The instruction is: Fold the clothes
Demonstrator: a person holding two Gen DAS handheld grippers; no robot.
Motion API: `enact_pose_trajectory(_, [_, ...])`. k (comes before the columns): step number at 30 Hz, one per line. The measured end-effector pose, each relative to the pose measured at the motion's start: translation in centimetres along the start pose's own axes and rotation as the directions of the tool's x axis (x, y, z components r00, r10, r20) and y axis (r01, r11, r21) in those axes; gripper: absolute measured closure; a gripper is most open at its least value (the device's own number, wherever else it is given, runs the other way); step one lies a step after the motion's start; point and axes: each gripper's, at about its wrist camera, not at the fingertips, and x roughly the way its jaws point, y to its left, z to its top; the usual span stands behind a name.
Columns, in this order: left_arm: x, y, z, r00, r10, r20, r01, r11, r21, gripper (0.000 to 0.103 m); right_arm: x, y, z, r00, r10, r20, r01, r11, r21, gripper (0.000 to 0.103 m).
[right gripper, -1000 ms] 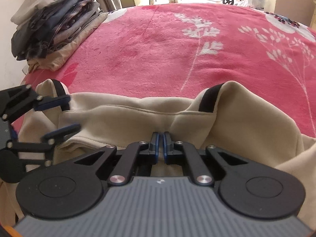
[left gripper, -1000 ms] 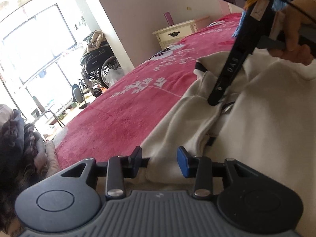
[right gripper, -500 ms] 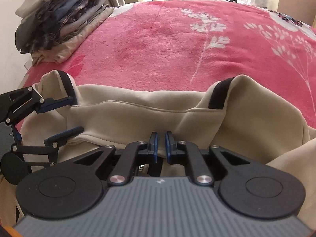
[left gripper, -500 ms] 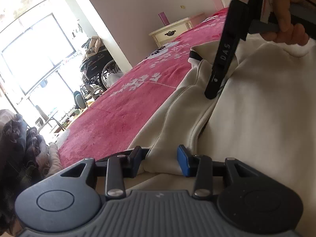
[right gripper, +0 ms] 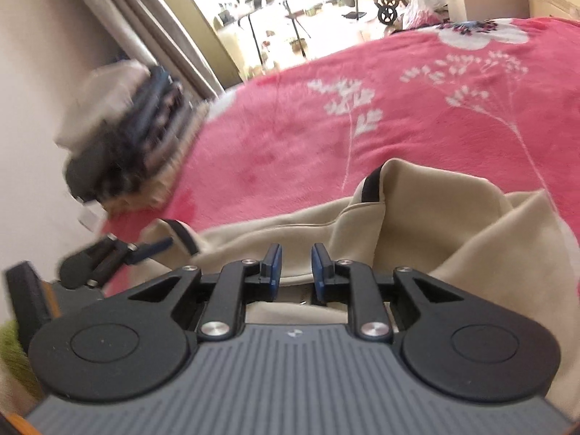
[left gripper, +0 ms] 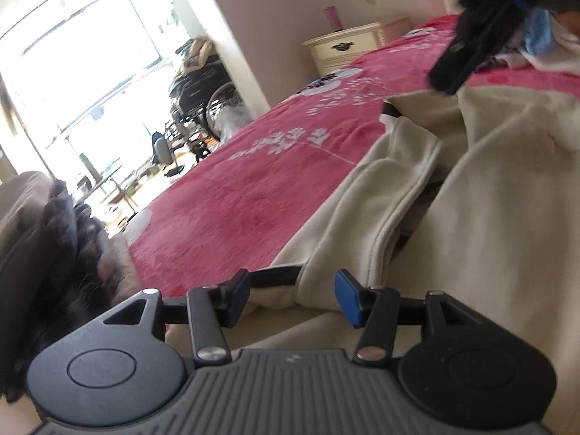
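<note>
A cream garment with black trim lies crumpled on the pink blanket. My left gripper is open low over its near corner, with a fold of cream cloth and a black strap lying between the fingers. The right gripper shows blurred at the upper right, above the garment's far edge. In the right wrist view my right gripper is open just above the cream garment, gripping nothing. The left gripper sits at the garment's left corner there.
A stack of folded clothes stands at the blanket's left end against the wall, blurred, and fills the left edge of the left wrist view. A cream nightstand and a wheelchair stand beyond the bed. Open pink blanket stretches ahead.
My right gripper has opened, let go of the cream cloth and risen back from it. The left gripper stays open at the garment's corner, and the cloth's middle has sunk.
</note>
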Motion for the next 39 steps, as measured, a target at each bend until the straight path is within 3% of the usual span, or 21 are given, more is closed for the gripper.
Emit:
enact_pose_trajectory(6, [-4.3,1.2,-0.4,1.000,0.022,-0.005,-0.023,0.997,-0.069,0.049,-6.1,0.1,-1.8,0.997,0.042,0.058,-0.045,0.998,0.054,0.085])
enact_pose_trajectory(12, [-10.3,1.7,-1.3,0.999,0.039,0.004,-0.038,0.989,-0.143,0.047,-13.2,-0.2,-6.2,0.989,0.075,0.123,-0.090,0.988,0.121,0.083])
enact_pose_trajectory(16, [-15.6,0.9,-3.2,1.000,-0.002,-0.027,-0.004,0.974,-0.228,0.046,-17.8,-1.6,-10.7,0.988,0.059,0.143,-0.088,0.974,0.210,0.081])
enact_pose_trajectory(18, [-18.1,0.4,-4.6,0.996,-0.054,-0.076,0.028,0.952,-0.306,0.046,-19.8,-2.5,-13.1,0.990,0.038,0.138,-0.073,0.964,0.257,0.079])
enact_pose_trajectory(20, [-20.0,0.0,-6.2,0.986,-0.106,-0.131,0.046,0.918,-0.393,0.046,-21.1,-3.7,-15.4,0.993,0.013,0.122,-0.050,0.949,0.311,0.077])
enact_pose_trajectory(23, [-21.8,-1.1,-9.2,0.931,-0.244,-0.270,0.063,0.839,-0.540,0.046,-22.7,-6.4,-18.6,0.996,-0.046,0.079,0.009,0.910,0.415,0.073])
enact_pose_trajectory(25, [-22.6,-1.8,-11.3,0.893,-0.335,-0.302,0.058,0.749,-0.660,0.046,-23.2,-7.8,-20.5,0.997,-0.054,0.059,0.016,0.862,0.506,0.072])
enact_pose_trajectory(27, [-23.2,-2.3,-13.5,0.860,-0.425,-0.281,0.070,0.645,-0.761,0.047,-23.8,-9.2,-22.5,0.997,-0.060,0.039,0.025,0.805,0.592,0.070])
enact_pose_trajectory(29, [-23.5,-3.0,-15.0,0.843,-0.473,-0.257,0.069,0.568,-0.820,0.048,-24.3,-10.6,-24.4,0.998,-0.063,0.018,0.035,0.740,0.671,0.068])
enact_pose_trajectory(30, [-23.6,-3.4,-15.5,0.837,-0.487,-0.247,0.068,0.542,-0.837,0.048,-24.4,-10.7,-25.1,0.998,-0.053,0.018,0.026,0.720,0.694,0.060])
enact_pose_trajectory(32, [-23.6,-4.5,-16.2,0.826,-0.511,-0.238,0.076,0.519,-0.852,0.049,-24.4,-10.7,-26.1,0.998,-0.061,-0.025,0.060,0.686,0.725,0.056])
enact_pose_trajectory(35, [-23.2,-5.7,-16.8,0.821,-0.522,-0.230,0.080,0.504,-0.860,0.049,-24.5,-10.6,-27.1,0.995,-0.079,-0.053,0.092,0.651,0.753,0.054])
enact_pose_trajectory(39, [-22.8,-6.3,-17.5,0.830,-0.519,-0.204,0.093,0.489,-0.867,0.049,-24.4,-11.5,-28.6,0.993,-0.094,-0.072,0.113,0.590,0.800,0.050])
